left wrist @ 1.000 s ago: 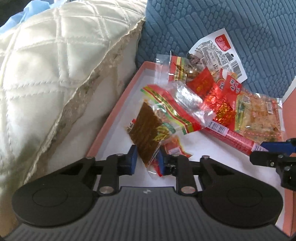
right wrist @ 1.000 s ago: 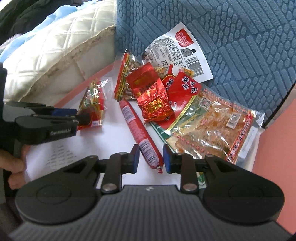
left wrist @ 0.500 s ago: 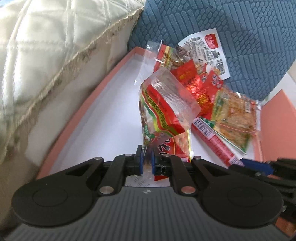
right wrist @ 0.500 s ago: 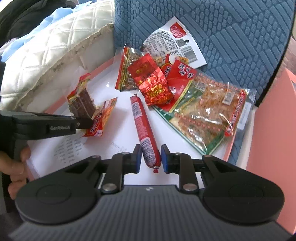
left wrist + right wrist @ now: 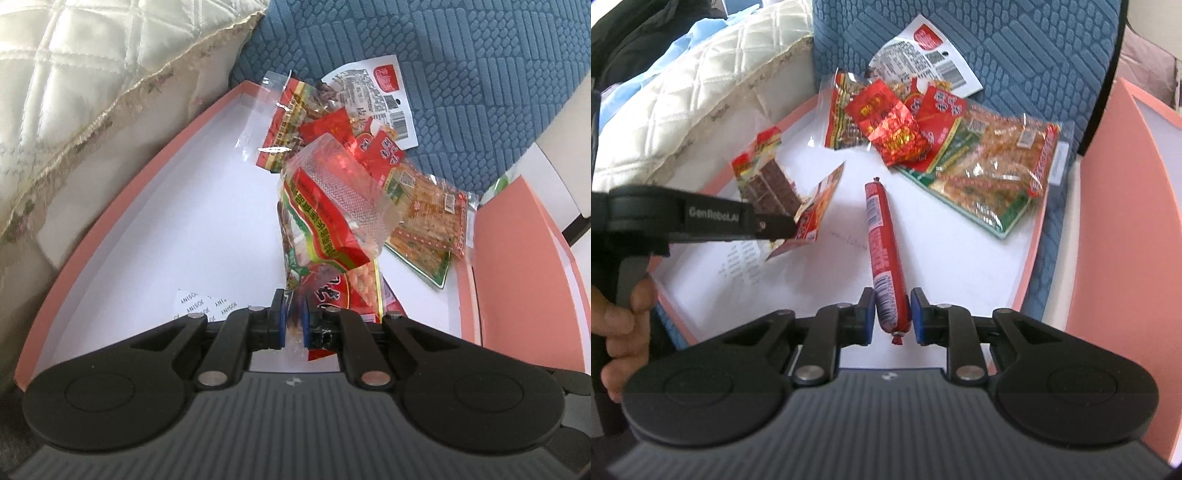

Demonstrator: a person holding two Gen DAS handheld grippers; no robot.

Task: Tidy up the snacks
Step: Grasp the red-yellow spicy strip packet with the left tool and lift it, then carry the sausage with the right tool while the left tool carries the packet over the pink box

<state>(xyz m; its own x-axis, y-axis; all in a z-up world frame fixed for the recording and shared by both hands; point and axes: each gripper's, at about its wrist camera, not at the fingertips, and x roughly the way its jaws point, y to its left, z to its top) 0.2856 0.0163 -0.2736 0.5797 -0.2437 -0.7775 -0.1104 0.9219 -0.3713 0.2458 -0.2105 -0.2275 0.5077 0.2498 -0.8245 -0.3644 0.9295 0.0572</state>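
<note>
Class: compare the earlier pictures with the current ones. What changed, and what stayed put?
The left gripper closed on the brown-strip snack packets and lifted them off the tray. The right gripper has been closing around the red sausage. The snack pile at the back stayed put.

The left gripper [image 5: 294,325] pinches the clear edge of a red-and-green snack packet [image 5: 325,225], which hangs raised over the pink-rimmed white tray [image 5: 122,206]. More snack packets [image 5: 424,218] lie heaped at the tray's far corner, against blue upholstery [image 5: 461,55].
</note>
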